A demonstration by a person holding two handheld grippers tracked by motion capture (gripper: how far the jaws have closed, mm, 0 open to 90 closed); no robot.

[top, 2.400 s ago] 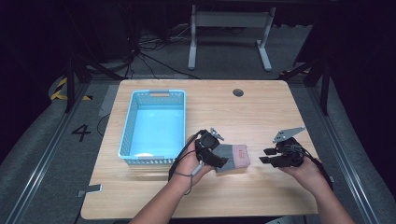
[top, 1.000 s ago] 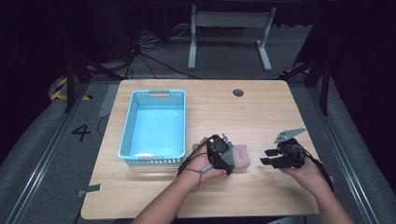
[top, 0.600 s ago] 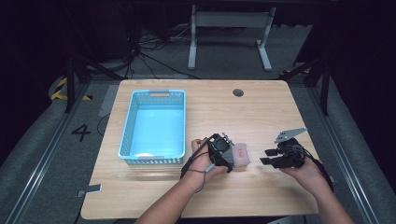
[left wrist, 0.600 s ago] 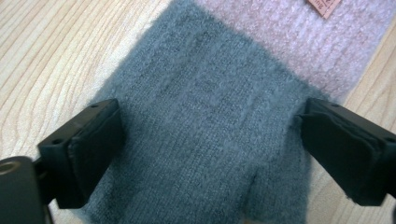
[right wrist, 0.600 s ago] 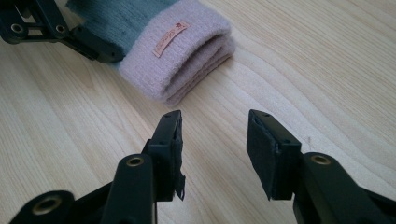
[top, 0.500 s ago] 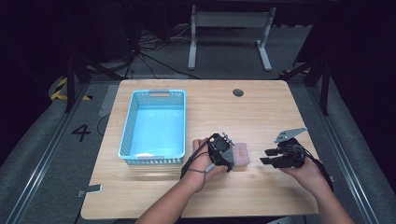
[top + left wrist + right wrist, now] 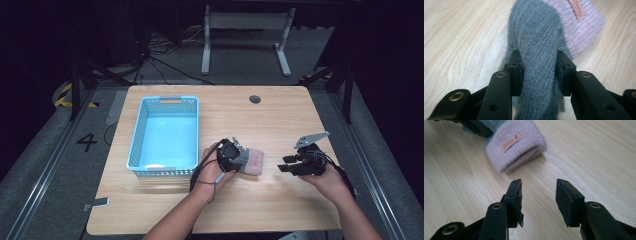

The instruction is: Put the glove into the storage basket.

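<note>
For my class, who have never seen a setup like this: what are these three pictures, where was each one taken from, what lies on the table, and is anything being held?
No robot works here. A person holds a pair of hand-held tongs in each hand. The high view looks down from above the wooden table; the other two views come from small cameras riding on the tongs, looking along their black jaws.

On the table stand an empty blue basket and a folded knitted sock, grey with a pink cuff.

The left tongs have just been closing, and their pads now press the grey part of the sock from both sides. The right tongs rest open a little way from the pink cuff, with nothing between the jaws.
</note>
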